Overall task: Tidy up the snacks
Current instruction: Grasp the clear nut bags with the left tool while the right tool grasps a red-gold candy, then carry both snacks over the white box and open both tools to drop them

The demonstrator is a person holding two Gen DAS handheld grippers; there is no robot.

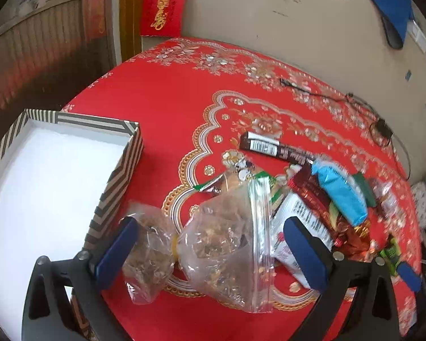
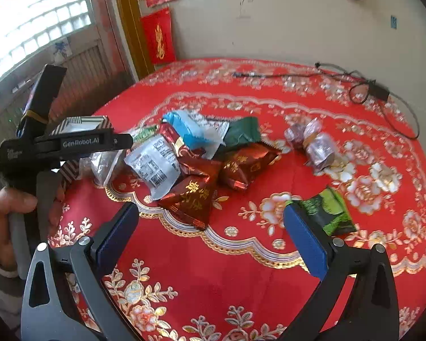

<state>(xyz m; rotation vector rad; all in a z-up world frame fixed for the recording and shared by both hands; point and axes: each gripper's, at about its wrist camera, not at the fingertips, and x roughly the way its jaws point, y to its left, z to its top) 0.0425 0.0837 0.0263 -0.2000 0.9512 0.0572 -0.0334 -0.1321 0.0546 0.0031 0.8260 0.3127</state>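
Both grippers, left (image 1: 211,251) and right (image 2: 211,233), are gaping wide, left straddling a bag (image 1: 227,244) at lower centre.

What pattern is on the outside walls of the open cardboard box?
Black-and-white stripes on the open cardboard box, with a plain white inside; the left wrist view shows it best.

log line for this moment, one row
left claw: open around clear zip bag | right claw: open, empty | striped box: empty | snack pile: on table

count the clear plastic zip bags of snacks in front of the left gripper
2: a larger clear zip bag between the open fingers, and a smaller clear bag by the left finger, near the striped box. Others may be hidden.
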